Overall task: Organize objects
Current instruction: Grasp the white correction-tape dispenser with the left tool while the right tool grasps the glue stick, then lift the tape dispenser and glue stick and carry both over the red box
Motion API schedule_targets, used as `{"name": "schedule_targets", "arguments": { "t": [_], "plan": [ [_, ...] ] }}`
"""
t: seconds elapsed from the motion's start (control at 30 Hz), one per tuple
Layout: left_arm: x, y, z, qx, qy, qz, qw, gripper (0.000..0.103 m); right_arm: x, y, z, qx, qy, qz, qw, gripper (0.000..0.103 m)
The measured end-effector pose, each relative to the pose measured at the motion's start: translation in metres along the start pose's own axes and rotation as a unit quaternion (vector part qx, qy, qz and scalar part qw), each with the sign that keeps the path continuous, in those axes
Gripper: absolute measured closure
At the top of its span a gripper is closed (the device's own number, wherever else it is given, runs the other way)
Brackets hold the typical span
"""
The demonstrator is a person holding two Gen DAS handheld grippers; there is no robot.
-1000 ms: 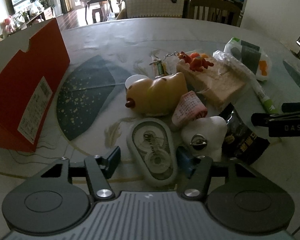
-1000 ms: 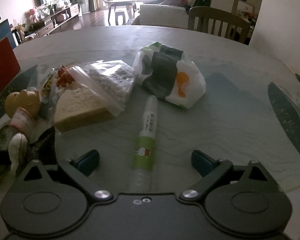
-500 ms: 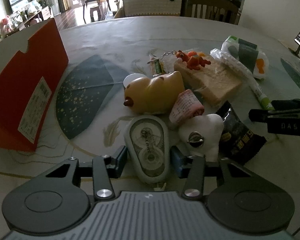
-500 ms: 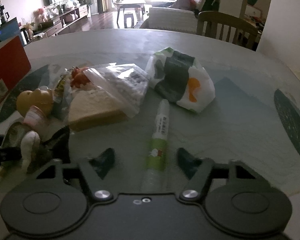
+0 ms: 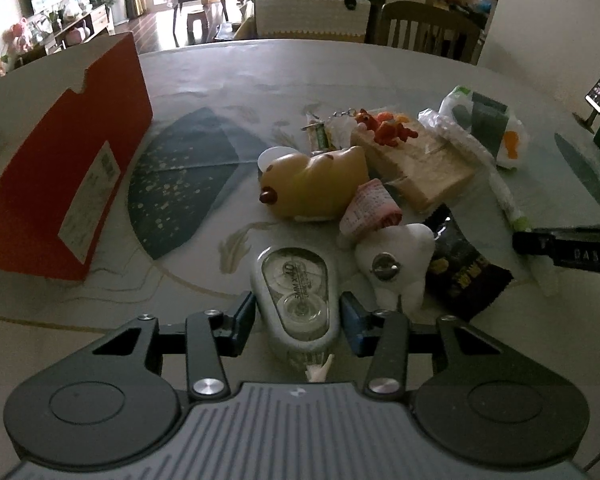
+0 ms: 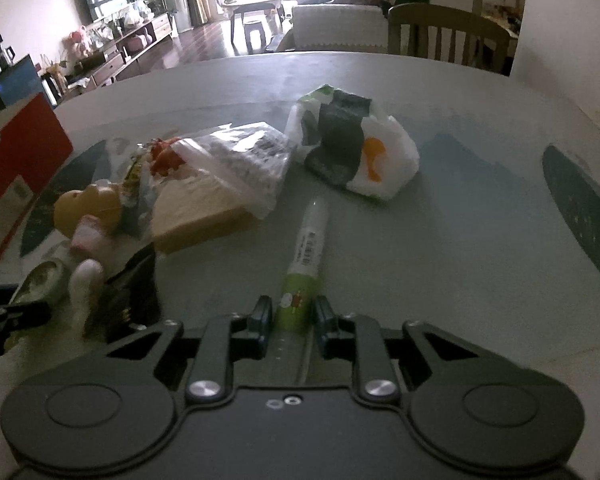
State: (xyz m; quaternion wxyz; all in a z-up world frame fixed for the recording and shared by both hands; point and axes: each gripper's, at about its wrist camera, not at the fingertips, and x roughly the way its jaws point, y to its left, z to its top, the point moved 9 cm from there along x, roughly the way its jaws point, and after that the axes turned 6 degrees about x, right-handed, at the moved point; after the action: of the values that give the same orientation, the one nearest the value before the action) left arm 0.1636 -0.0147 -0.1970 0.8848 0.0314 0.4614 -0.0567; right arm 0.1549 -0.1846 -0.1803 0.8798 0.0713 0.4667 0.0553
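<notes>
In the left wrist view, my left gripper is shut on a grey oval correction tape dispenser lying on the table. Both blue pads press its sides. A white tooth-shaped toy lies just right of it. Behind are a pink-wrapped item and a yellow toy. In the right wrist view, my right gripper is shut on the green end of a green-and-white tube that points away along the table.
An open red box stands at the left. A tan block, a red toy, a clear bag and a green-and-white bag crowd the middle. A black snack packet lies beside the tooth toy. A chair stands beyond the table.
Both grippers moved forward and went from open to shut, the left on the correction tape dispenser, the right on the tube.
</notes>
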Motion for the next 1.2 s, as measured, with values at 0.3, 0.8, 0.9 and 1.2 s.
{"name": "schedule_targets", "arguments": {
  "t": [0.3, 0.8, 0.9, 1.2],
  "plan": [
    [-0.035, 0.004, -0.008, -0.015, -0.014, -0.028, 0.9994, 0.059, -0.050, 0.015, -0.025, -0.007, 0.002, 0.019, 1.000, 0.082],
    [-0.087, 0.021, -0.004, 0.005, -0.050, -0.103, 0.9934, 0.059, -0.112, 0.064, -0.020, 0.017, -0.039, 0.023, 0.999, 0.103],
    [-0.094, 0.036, -0.002, 0.008, -0.059, -0.111, 0.9921, 0.059, -0.106, 0.071, -0.019, 0.008, -0.021, 0.010, 1.000, 0.103],
    [-0.098, 0.066, -0.007, 0.031, -0.061, -0.124, 0.9899, 0.059, -0.087, 0.081, -0.064, -0.014, 0.042, -0.005, 0.999, 0.041]
  ]
}}
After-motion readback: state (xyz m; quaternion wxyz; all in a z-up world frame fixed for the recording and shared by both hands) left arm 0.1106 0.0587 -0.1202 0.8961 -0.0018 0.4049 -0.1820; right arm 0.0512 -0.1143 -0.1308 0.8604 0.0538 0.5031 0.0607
